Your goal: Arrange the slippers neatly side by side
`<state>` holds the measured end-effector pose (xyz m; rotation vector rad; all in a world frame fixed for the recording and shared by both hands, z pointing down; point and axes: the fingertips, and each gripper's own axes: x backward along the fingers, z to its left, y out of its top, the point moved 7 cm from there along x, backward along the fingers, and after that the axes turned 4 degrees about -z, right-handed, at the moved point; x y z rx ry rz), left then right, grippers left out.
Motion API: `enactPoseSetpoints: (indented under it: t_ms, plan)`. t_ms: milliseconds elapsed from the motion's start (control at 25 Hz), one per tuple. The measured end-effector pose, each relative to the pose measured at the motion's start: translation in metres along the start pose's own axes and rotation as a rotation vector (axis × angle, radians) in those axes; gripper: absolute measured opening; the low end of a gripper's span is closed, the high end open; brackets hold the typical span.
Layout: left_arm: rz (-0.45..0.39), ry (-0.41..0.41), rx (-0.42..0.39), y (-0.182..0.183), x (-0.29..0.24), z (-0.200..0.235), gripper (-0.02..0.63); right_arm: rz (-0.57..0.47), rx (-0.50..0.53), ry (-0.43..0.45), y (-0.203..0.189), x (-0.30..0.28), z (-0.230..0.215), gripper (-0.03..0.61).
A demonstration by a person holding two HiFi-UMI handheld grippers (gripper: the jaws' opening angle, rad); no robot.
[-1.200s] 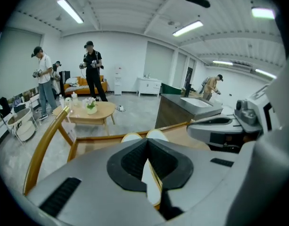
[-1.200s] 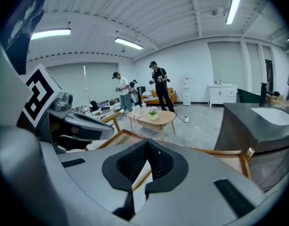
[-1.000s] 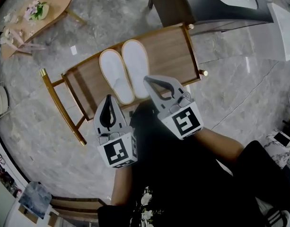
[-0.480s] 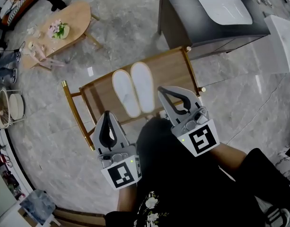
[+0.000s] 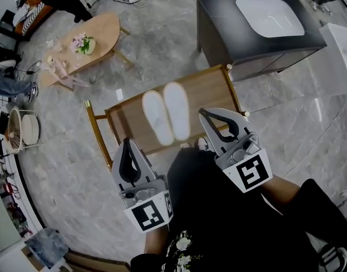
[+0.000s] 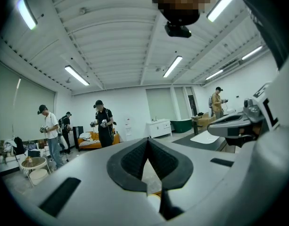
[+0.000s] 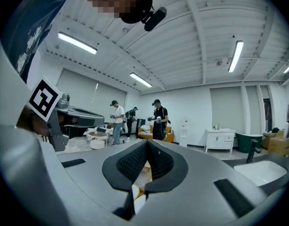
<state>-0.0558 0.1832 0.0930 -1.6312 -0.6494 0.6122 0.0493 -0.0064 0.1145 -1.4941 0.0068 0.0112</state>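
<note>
Two white slippers (image 5: 167,115) lie side by side, touching, on a low wooden bench (image 5: 210,89) with gold legs in the head view. Both grippers are held close to the person's body, on the near side of the bench and apart from the slippers. My left gripper (image 5: 127,143) is shut and holds nothing. My right gripper (image 5: 205,114) is also shut and empty, its tips over the bench's near right edge. In the gripper views the left gripper (image 6: 148,142) and the right gripper (image 7: 146,145) point up across the room, and the slippers are hidden.
A dark cabinet with a white basin (image 5: 264,18) stands beyond the bench. An oval wooden coffee table (image 5: 85,44) sits at the far left and a round stand (image 5: 23,130) at the left edge. Several people (image 6: 103,124) stand across the room. The floor is grey marble.
Both grippers have drawn back from the slippers toward the person's body. The head camera has lifted, so the bench appears farther away. The slippers have not moved.
</note>
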Motion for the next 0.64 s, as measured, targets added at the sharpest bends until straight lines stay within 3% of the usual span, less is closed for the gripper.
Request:
enactPoseSetpoints:
  t_ms: [640]
  plan:
    - [-0.016, -0.001, -0.034, 0.002, 0.004, -0.011, 0.002, -0.043, 0.003, 0.012, 0.003, 0.007, 0.0, -0.003]
